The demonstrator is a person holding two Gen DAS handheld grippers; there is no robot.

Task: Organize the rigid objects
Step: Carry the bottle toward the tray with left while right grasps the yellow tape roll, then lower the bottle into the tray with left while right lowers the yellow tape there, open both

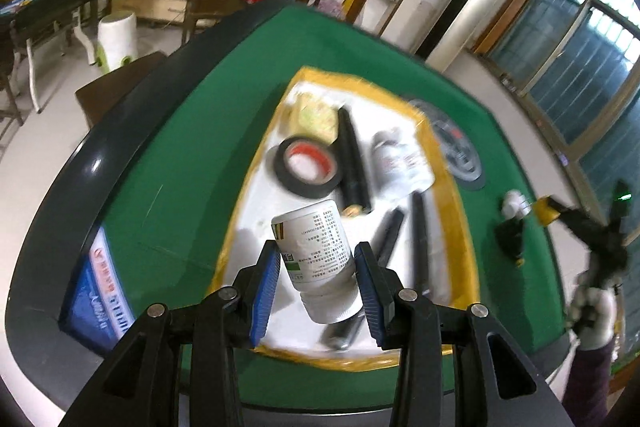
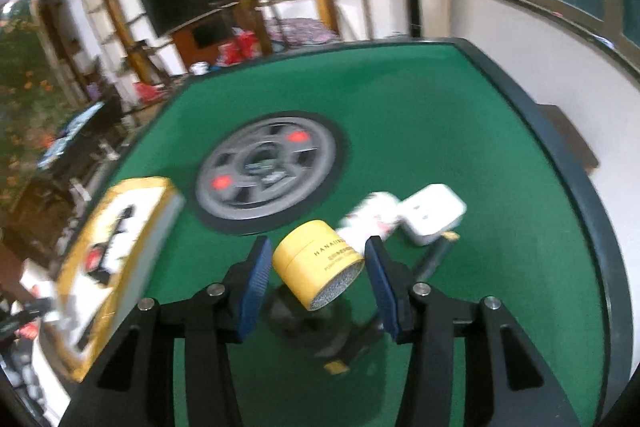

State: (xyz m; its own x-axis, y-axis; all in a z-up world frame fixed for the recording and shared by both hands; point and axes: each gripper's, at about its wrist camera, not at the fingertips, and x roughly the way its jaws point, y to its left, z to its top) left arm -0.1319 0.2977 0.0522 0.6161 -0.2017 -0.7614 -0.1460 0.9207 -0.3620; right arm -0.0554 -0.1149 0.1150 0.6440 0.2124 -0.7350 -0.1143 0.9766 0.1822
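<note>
1. The yellow tub (image 2: 318, 265) between the right tongs (image 2: 316, 277) reads "HANAU…" on its side; the rest of the print is too blurred to read. The white bottle (image 1: 320, 259) between the left tongs (image 1: 318, 277) carries dense small print and a green and yellow patch, none of it legible.
2. Only the left view shows the tray's (image 1: 456, 215) contents beyond the tongs: a black tape roll (image 1: 308, 165) with a red core, a black tube (image 1: 352, 163), a second white bottle (image 1: 400, 163) and dark pens (image 1: 418, 227). It also catches the right tongs far to the side, with a gloved hand (image 1: 592, 311).
3. Only the right view shows a wheel-shaped mat (image 2: 268, 173) ahead, and a white box (image 2: 434, 213) and a blurred white packet (image 2: 372, 213) ahead and to the right.
4. The left tongs are spread with gaps on both sides of the bottle, which hangs tilted, cap toward the camera, over the tray.
5. The right tongs are spread wide; the tub sits tilted between the pads, touching neither, over the green table (image 2: 460, 131).
</note>
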